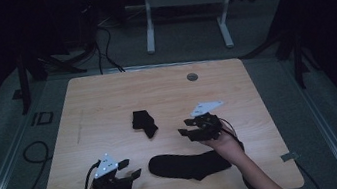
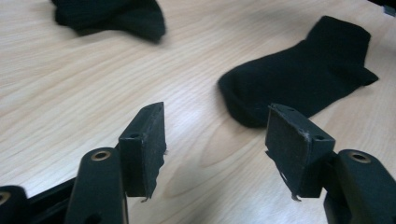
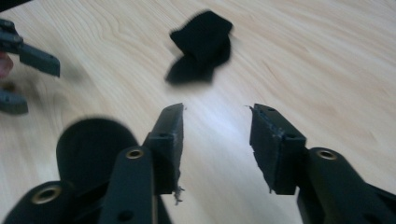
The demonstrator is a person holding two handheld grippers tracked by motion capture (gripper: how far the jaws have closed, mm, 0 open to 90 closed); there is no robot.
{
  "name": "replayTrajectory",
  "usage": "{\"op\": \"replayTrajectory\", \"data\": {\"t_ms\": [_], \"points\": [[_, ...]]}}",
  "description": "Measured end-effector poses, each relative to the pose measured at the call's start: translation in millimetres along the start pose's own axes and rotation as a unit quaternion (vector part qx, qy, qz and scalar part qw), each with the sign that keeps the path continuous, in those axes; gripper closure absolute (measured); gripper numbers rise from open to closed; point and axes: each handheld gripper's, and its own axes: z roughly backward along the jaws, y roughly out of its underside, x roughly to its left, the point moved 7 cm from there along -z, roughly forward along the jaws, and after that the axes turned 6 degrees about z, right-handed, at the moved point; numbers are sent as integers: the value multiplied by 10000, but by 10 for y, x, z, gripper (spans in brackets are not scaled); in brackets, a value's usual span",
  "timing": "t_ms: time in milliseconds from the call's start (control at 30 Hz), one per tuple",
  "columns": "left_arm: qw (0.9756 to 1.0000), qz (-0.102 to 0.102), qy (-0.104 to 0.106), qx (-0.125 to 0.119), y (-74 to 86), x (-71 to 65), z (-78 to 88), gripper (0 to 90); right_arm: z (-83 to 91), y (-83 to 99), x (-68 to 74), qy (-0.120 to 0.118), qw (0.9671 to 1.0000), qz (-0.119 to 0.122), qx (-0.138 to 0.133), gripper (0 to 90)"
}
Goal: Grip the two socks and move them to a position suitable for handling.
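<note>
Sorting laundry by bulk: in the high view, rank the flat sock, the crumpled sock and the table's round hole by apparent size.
1. Flat sock
2. Crumpled sock, lying farther from the camera, so the gap may be overstated
3. Round hole

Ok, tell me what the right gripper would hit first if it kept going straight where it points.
Probably the crumpled sock: it lies ahead of the open right gripper, slightly left of centre, with bare table between. Depth is hard to judge.

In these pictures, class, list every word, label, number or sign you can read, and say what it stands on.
"ID": black marking on the grey floor, left of the wooden table.
No readable text on the table, the flat black sock, the crumpled black sock or either gripper.
</note>
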Motion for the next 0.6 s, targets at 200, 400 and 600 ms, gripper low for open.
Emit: {"op": "replayTrajectory", "data": {"t_ms": [200,400,600], "points": [[9996,142,-162,-181,-24,88,24,373,-474,-433,34,-158,9993,216,257,472],[9994,189,-162,-227,-16,109,34,374,-1058,-717,90,-199,9974,417,557,414],[9990,319,-147,-266,-22,137,38,374,-1512,-781,69,55,9960,365,819,373]]}}
